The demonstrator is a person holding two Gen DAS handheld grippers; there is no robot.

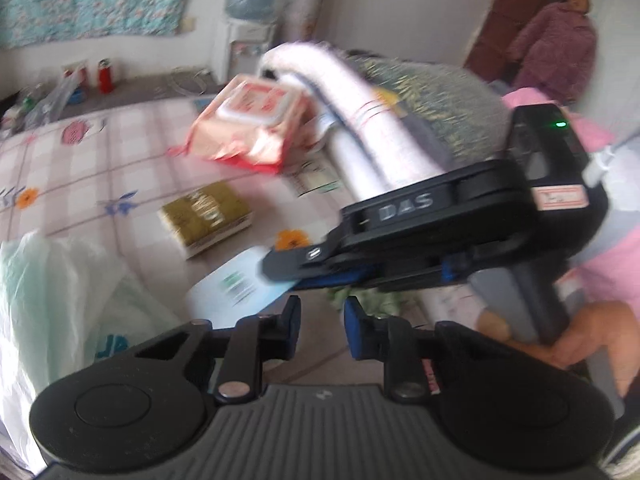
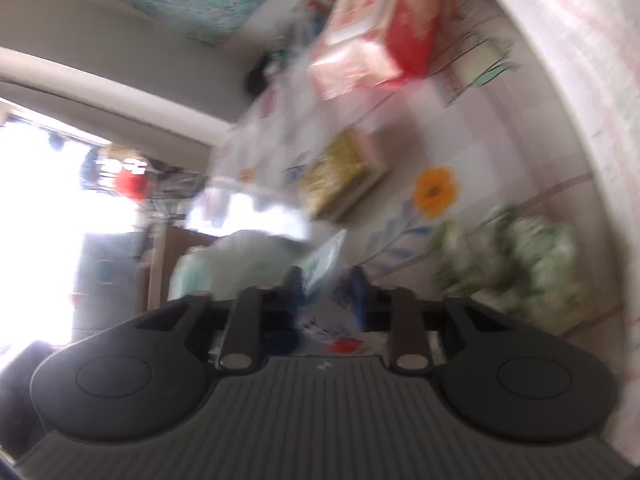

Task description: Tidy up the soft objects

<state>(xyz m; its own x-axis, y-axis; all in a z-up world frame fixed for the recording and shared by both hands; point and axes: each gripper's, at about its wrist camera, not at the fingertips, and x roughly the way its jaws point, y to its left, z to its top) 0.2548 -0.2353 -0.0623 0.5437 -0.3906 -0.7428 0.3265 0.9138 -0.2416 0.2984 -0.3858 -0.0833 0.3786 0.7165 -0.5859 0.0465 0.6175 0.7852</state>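
Note:
I am over a bed with a checked floral sheet [image 1: 100,168]. A pink wet-wipes pack [image 1: 250,120] lies at the back, also in the right wrist view [image 2: 376,28]. A gold tissue pack [image 1: 206,214] lies mid-bed, also seen in the right wrist view [image 2: 342,176]. A white flat packet [image 1: 236,284] lies just ahead of my left gripper [image 1: 322,328], which is open and empty. My right gripper [image 1: 280,264] crosses the left wrist view on its side, tips over the white packet. In its own view the right gripper [image 2: 326,288] is open. A green-white crumpled soft item [image 2: 516,260] lies at its right.
A white plastic bag [image 1: 52,304] sits at the near left, also seen in the right wrist view [image 2: 224,264]. A rolled white towel [image 1: 360,120] and a grey-green pillow [image 1: 440,96] lie at the back right. Bottles [image 1: 105,76] stand at the far edge. A person [image 1: 560,48] stands by the door.

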